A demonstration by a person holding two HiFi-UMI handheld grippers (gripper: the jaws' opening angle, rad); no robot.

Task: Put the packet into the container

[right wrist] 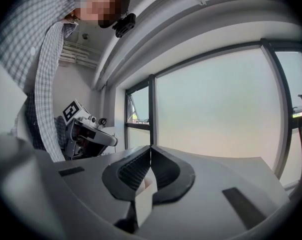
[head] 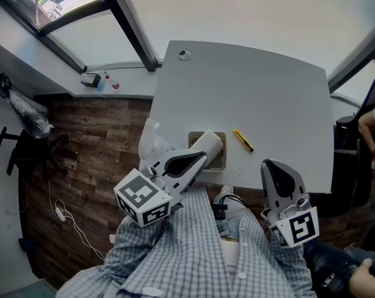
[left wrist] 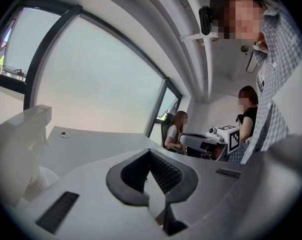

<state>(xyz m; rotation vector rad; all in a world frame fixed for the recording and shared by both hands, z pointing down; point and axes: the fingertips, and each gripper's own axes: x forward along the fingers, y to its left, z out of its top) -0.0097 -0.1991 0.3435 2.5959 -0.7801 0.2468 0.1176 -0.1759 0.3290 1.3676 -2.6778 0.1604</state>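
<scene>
The packet (head: 242,139), a slim yellow stick, lies flat on the pale grey table (head: 256,85). It is close to the near edge, about midway along it, and angled so that its far end points left. It touches neither gripper. Just to its left, with a strip of bare table between them, is the container (head: 220,160), a small square tan box that almost reaches the near edge.

The left gripper (head: 209,143) reaches in from the near left, and its tip is over the container, covering much of the opening. From here I cannot tell whether the tip touches the rim. In the left gripper view its jaws (left wrist: 150,152) meet point to point with nothing pinched between them. The packet lies to the right of this tip, beyond the container's right wall.

The right gripper (head: 271,164) hangs at the near edge, its tip just over the table's rim and its marker cube back above the person's checked shirt (head: 187,253). The packet lies ahead of it and a little to its left, nearby but apart. In the right gripper view these jaws (right wrist: 151,147) are also closed tip to tip. A pale sliver shows in the gap behind the tips, and I cannot tell what it is.

Across the table, near the far left corner, is a round cable grommet (head: 185,54).
</scene>
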